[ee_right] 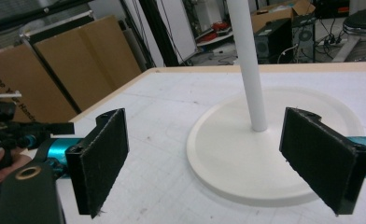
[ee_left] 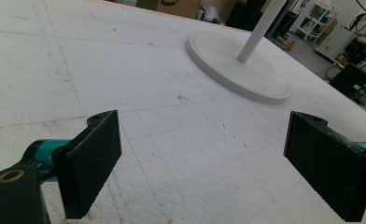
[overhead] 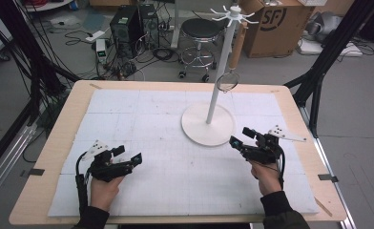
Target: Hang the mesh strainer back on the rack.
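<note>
Fingers of your left gripper (overhead: 128, 156) and right gripper (overhead: 240, 137) gape wide, gripping nothing, above the padded table (overhead: 156, 119); the white stand (overhead: 208, 124) sits just beside the right.

One white stand (overhead: 208, 124) with a single pole rises ahead of the right gripper's (overhead: 239, 138) jaws, and one strainer (overhead: 228, 81) hangs from it. Two grippers are on the table (overhead: 51, 157); the left gripper (overhead: 130, 155) makes the second. Each has two jaws set wide apart, four in all.
</note>
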A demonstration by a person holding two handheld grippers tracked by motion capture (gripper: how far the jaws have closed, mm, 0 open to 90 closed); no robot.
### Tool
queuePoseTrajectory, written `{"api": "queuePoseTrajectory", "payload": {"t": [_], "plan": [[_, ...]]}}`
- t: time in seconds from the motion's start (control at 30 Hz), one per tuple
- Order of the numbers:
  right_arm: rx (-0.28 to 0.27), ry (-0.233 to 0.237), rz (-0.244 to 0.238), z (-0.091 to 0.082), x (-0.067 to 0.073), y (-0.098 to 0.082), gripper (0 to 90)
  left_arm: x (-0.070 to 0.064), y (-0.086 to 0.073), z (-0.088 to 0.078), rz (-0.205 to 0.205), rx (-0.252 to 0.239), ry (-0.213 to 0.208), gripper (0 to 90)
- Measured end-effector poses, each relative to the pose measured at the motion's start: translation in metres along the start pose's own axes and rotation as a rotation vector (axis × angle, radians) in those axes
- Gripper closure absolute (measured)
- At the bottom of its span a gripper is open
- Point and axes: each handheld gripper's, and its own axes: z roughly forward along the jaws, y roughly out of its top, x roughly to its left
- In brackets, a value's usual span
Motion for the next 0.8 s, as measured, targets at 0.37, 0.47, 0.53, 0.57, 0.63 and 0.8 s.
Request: {"api": "queuePoseTrajectory", "payload": {"t": [0.37, 0.47, 0.53, 0.57, 0.63, 0.8], "plan": [[0.053, -0.016, 0.005, -0.002, -0.002, -0.013, 13.7, -0.001, -0.001, 0.001, 0.008, 0.009, -0.008, 11.5], [0.061, -0.022, 0.007, -0.002, -0.003, -0.014, 13.6, 0.000, -0.001, 0.001, 0.009, 0.008, -0.008, 11.5], [0.058, -0.021, 0.018, -0.004, -0.004, -0.016, 13.6, 0.000, -0.001, 0.001, 0.009, 0.008, -0.010, 11.5], [0.063, -0.019, 0.029, -0.006, -0.007, -0.020, 13.6, 0.000, -0.001, 0.001, 0.007, 0.006, -0.011, 11.5], [0.062, -0.024, 0.028, -0.007, -0.008, -0.022, 13.5, 0.000, -0.001, 0.001, 0.007, 0.005, -0.009, 11.5], [0.044, -0.021, 0.043, -0.014, -0.011, -0.031, 13.0, 0.002, -0.001, 0.001, -0.002, 0.005, -0.002, 11.5]]}}
